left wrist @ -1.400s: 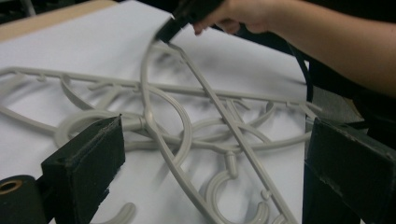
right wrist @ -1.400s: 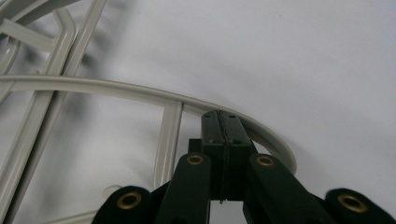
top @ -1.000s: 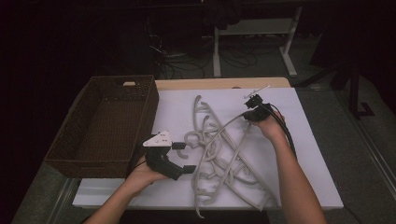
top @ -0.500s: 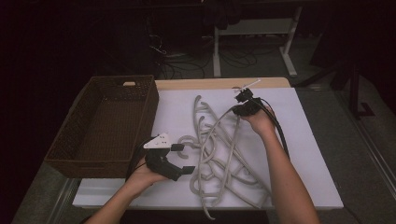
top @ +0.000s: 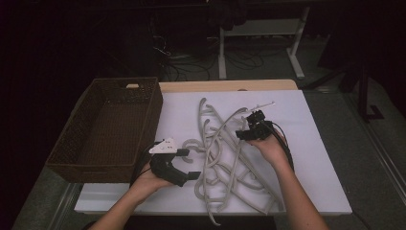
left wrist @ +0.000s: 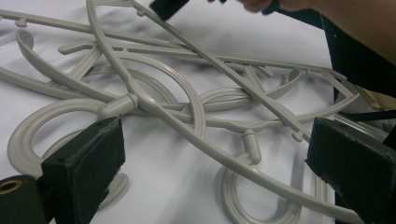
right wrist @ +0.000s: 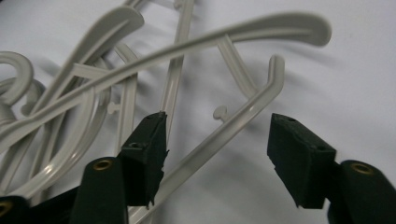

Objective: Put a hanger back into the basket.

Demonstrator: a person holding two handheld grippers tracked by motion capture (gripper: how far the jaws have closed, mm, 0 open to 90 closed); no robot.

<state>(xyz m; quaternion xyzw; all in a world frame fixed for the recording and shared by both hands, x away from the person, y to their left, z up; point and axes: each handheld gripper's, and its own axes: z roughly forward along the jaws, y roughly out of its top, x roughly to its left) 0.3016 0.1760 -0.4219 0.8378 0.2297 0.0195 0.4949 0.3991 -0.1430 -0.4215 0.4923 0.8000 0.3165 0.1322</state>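
Tangle of grey hangers (top: 225, 153) lies mid-table (top: 316, 143), between the two hands; basket (top: 110, 129) to the left. Right hand-held gripper (top: 245, 130) at the pile's upper right edge: jaws have just been opening, now apart, one hanger arm (right wrist: 224, 135) passing between them unpinched, its long axis running diagonally away. Left hand-held gripper (top: 187, 164) jaws wide apart, holding nothing, a hook (left wrist: 56, 121) just ahead. Right is nearer its hanger. How many hangers are interlocked: cannot tell.
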